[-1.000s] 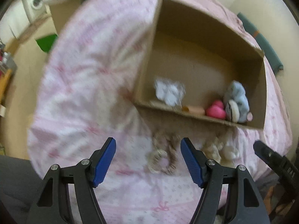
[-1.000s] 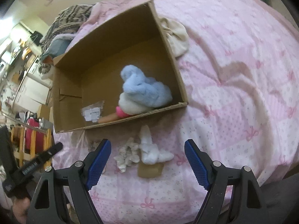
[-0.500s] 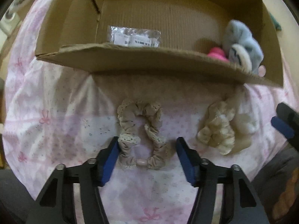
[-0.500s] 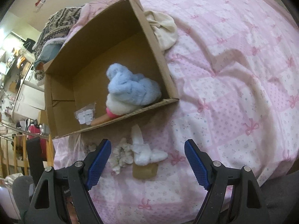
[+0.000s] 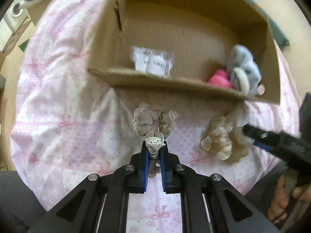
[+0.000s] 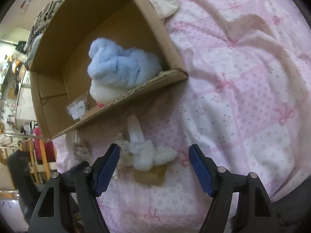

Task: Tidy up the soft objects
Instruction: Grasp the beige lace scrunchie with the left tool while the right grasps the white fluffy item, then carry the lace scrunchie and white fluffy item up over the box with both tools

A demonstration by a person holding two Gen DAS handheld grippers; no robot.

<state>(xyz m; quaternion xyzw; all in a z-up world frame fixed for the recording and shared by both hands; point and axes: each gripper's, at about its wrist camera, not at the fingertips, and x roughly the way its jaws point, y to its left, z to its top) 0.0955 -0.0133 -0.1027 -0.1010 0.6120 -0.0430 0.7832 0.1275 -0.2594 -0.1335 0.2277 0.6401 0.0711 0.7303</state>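
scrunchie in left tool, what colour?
Taupe scrunchie with cream lace trim, pinched in the left tool; clearest in left wrist view.

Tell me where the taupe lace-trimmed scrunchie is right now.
Left wrist view, centre: the taupe scrunchie is pinched in the left gripper, just before the cardboard box.
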